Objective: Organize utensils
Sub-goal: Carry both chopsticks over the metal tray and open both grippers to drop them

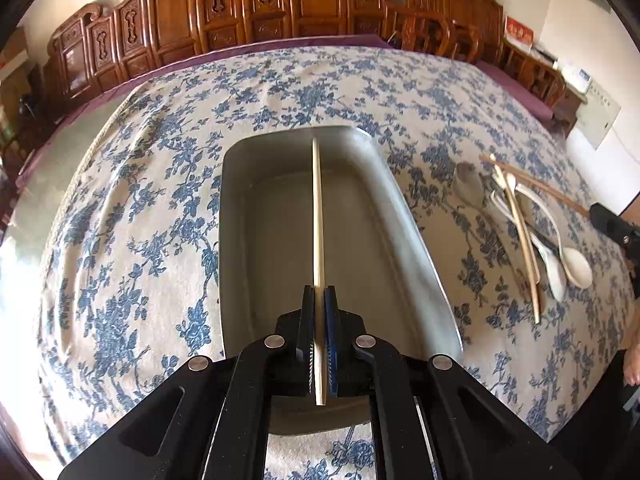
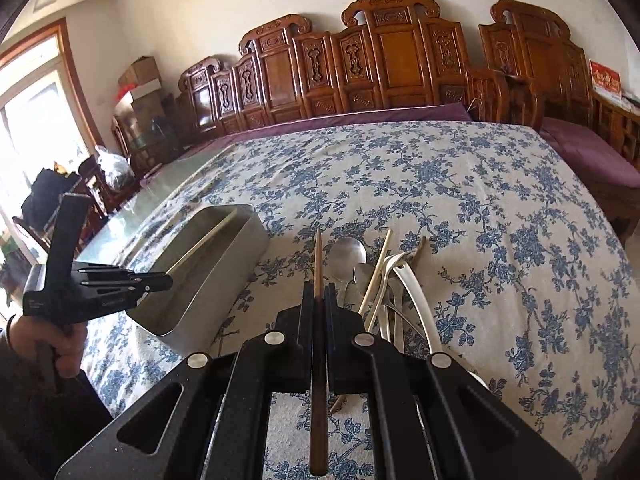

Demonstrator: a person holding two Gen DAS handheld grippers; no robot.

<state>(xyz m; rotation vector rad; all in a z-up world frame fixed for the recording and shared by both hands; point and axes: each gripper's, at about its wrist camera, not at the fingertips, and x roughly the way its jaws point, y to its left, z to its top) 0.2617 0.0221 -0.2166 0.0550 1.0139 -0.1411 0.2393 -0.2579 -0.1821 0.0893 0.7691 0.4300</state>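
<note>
The left gripper (image 1: 319, 294) is clenched on a pale chopstick (image 1: 317, 216), pinching it near its thick end so the long, thin end runs out over the open metal tray (image 1: 416, 248). That grip makes sense: with most of the length free ahead of the fingers, the stick can be lined up with the tray's long side and lowered in flat. From the right wrist view the same pale stick slants down into the tray, its tip close to the far wall; whether it touches the floor of the tray I cannot tell.

The right gripper (image 2: 319, 292) is clamped on a dark brown chopstick (image 2: 318, 264), held nearer its middle, with the tip pointing out over the heap of spoons and chopsticks (image 2: 384, 280) lying on the flowered cloth (image 2: 500, 208). It looks lifted clear of the heap, probably waiting its turn for the tray, which stands just to the left of the pile.

Left on the cloth are a metal spoon (image 1: 470, 184), white spoons (image 1: 560, 256) and another pale chopstick (image 1: 524, 240), loosely crossed over one another, so most of the sorting is yet to do. The tray looks empty apart from the stick going in.

Writing: small pale lettering shows on the side of the left gripper's black body in the right wrist view, too small to read. A red item by the wall bears marks I cannot make out.
</note>
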